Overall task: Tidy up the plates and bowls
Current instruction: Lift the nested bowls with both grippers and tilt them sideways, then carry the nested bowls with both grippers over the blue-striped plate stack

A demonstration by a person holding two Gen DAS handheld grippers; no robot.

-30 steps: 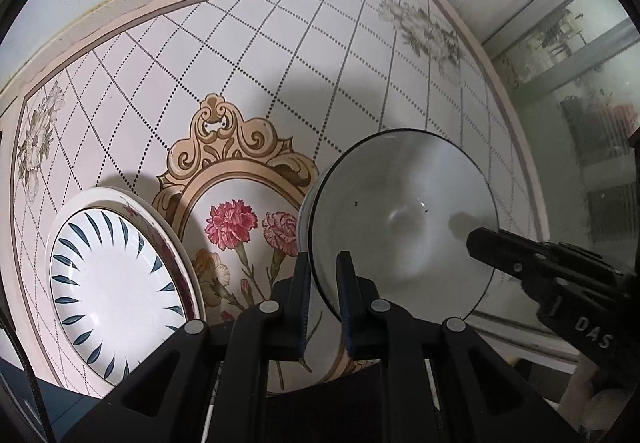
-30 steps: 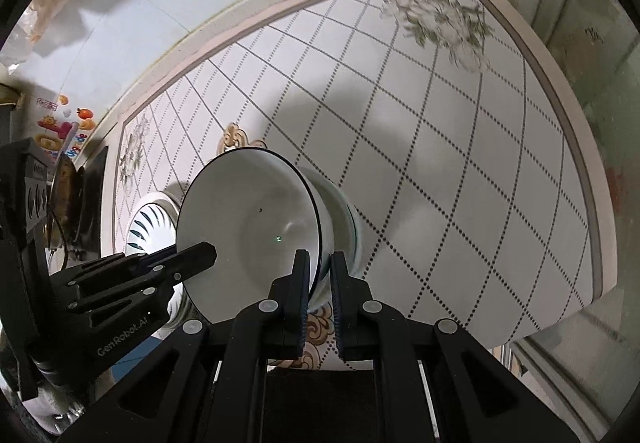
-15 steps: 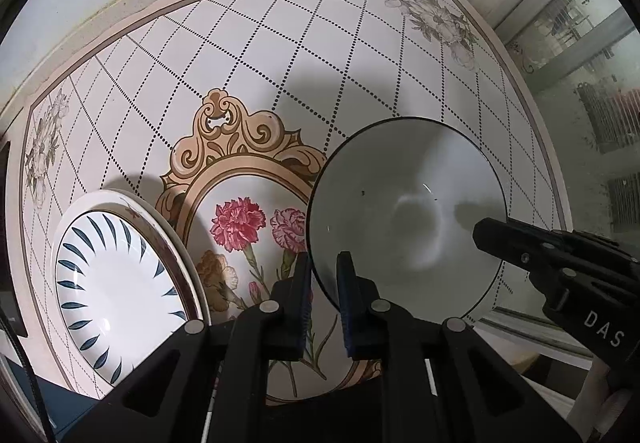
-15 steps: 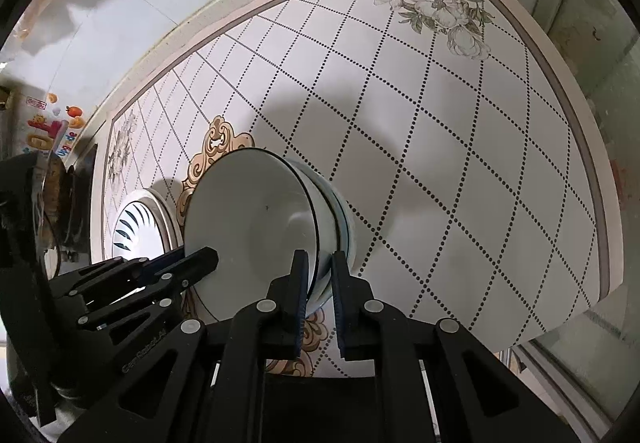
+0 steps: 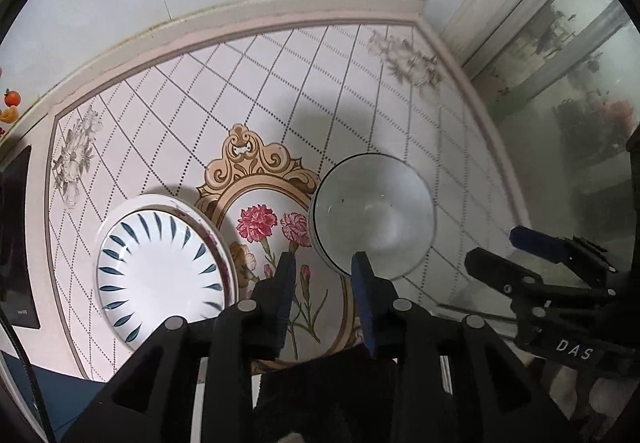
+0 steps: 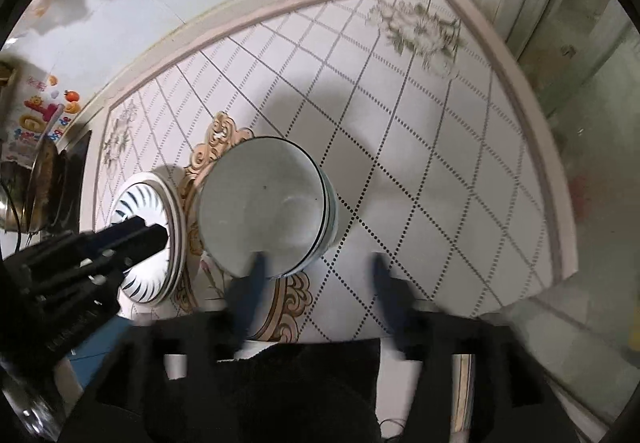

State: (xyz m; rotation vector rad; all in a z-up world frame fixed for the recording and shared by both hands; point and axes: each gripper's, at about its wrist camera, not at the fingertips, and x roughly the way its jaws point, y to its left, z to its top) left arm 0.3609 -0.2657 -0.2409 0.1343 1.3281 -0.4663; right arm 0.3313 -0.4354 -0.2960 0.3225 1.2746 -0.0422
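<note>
Taking the carnation medallion (image 5: 276,239) printed on the table (image 5: 248,83) as the landmark, the sorting looks close to finished. Left of the medallion sits the plate stack (image 5: 160,267): a white plate with dark blue leaf strokes on top, and a maroon-edged rim of at least one more showing beneath it. Just in front of the medallion hangs the left gripper (image 5: 324,271), its jaws opening, with only the printed flowers in the gap and the right finger's tip overlapping the bowl's near rim in the picture; whether it touches cannot be told. Right of the medallion, overlapping its edge, stands the bowl stack (image 6: 266,207): a pale bowl with a thin dark rim nested in others whose edges show on its right side. The right gripper (image 6: 316,263) hovers at the near edge of that stack, fingers blurred and spreading wide, gripping nothing. No loose dish appears elsewhere, so I judge that little remains beyond pulling both tools clear.
</note>
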